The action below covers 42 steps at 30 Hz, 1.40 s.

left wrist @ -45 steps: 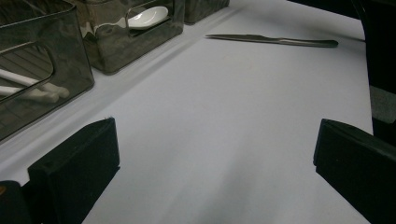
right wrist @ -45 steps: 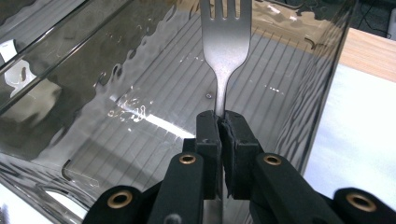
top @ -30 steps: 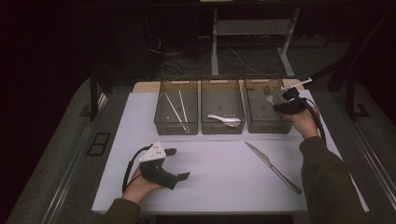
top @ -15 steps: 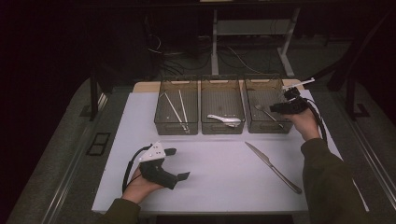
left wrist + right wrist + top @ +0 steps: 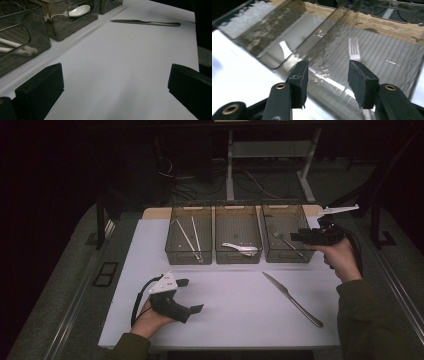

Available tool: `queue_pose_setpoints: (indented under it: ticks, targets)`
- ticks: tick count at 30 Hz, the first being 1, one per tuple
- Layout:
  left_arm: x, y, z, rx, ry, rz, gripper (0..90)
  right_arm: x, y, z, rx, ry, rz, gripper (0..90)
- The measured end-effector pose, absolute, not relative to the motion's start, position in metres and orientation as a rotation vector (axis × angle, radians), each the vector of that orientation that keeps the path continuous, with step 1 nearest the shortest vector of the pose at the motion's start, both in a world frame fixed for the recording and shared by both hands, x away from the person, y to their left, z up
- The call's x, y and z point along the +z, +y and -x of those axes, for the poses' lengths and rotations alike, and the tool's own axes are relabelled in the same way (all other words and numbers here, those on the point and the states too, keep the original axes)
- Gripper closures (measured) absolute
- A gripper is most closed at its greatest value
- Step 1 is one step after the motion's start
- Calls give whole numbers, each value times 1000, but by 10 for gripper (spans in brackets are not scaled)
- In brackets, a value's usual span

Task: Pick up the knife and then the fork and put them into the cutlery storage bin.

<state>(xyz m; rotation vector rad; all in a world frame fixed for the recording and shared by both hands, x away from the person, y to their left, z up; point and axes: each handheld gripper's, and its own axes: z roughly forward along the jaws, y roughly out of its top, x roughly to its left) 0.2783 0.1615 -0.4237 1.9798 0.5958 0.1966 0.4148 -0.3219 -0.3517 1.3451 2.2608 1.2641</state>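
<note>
High view, right tool (image 5: 296, 237) raised over fork (image 5: 287, 242) bin (image 5: 286, 206), jaws just parted, empty, left tool (image 5: 191, 295) resting wide apart.

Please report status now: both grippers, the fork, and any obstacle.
Right gripper jaws just opening, empty, above the right bin. Fork lies inside it, released. Left gripper open, idle on the table. Nothing in the way.

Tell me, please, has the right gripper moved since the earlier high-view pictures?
Yes. The right gripper has lifted and drawn back toward the right wall of the right-hand bin, its jaws having just opened, leaving the fork inside.
</note>
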Motion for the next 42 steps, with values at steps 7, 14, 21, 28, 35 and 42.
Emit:
queue_pose_setpoints:
  ticks: [7, 14, 21, 28, 35, 42]
  targets:
    - [-423, 162, -278, 194, 597, -1973, 0, -355, -317, -387, 1248, 2297, -1291, 477]
    - [-424, 161, -278, 194, 598, -1979, 0, -367, -315, -360, 1269, 2328, -1258, 478]
    - [-423, 161, -278, 198, 593, -1982, 0, -381, -309, -337, 1228, 2397, -1244, 478]
    - [-423, 162, -278, 198, 595, -1981, 0, -390, -302, -323, 1118, 2481, -1243, 476]
    - [-423, 162, -277, 199, 591, -1985, 0, -394, -295, -315, 1012, 2569, -1233, 498]
    - [-423, 162, -278, 199, 592, -1983, 0, -402, -288, -310, 871, 2653, -1234, 547]
